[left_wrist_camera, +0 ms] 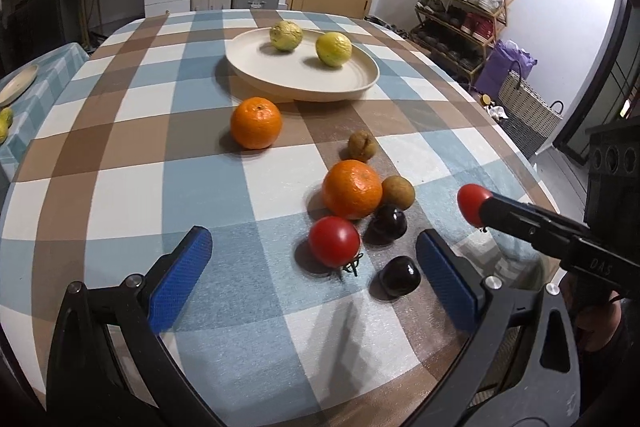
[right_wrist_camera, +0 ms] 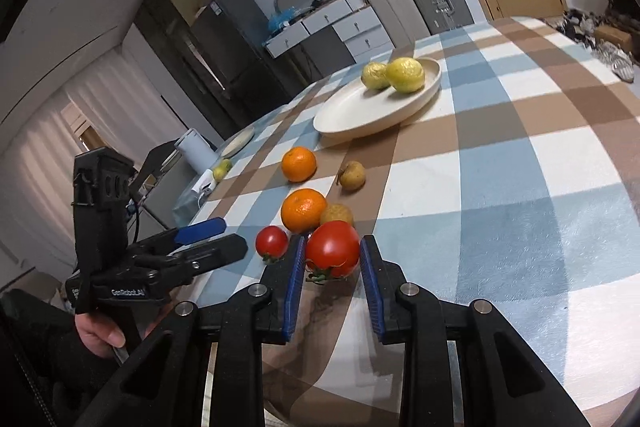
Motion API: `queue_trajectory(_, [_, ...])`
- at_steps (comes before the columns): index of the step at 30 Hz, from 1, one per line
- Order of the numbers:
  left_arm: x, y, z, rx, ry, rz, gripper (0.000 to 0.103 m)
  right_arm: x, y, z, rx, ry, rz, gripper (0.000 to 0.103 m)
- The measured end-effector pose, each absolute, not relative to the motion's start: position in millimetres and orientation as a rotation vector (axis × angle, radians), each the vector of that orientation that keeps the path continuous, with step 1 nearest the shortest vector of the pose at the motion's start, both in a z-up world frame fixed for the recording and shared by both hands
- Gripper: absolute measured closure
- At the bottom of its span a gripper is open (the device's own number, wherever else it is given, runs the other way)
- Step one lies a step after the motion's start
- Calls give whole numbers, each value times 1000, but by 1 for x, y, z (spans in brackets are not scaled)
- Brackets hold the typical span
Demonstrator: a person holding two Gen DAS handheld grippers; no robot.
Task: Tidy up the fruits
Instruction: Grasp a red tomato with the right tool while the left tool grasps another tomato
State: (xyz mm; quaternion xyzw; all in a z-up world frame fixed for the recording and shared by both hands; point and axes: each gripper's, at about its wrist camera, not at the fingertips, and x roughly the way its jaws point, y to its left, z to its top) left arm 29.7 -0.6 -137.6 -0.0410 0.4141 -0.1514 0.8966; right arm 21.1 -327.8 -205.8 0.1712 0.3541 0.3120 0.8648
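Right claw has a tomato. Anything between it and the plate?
Yes. The right claw grips the tomato; directly ahead sit an orange and a small brown fruit, with another farther on before the plate.

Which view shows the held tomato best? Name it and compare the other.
The right wrist view: the held tomato sits large and whole between the right claw's blue pads, stem visible. The left wrist view shows it small at the right, partly hidden by the claw's finger.
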Motion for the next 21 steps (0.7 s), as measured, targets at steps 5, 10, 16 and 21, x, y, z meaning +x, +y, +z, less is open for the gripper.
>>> queue_trajectory(5, [38,-3,-144,-100,900,-339,23,22,-330,-205,360,731,666,74])
queue_trajectory(10, [43,-3,-148,-119,928,-372,64,25,-331,-209,366,740,668,74])
queue_trajectory(16, [44,-2,-153,-156,946,-422,76,23,-332,-206,364,727,678,74])
queue_trajectory(21, [39,3,-146,-166,917,-429,77,23,-330,-206,358,727,677,74])
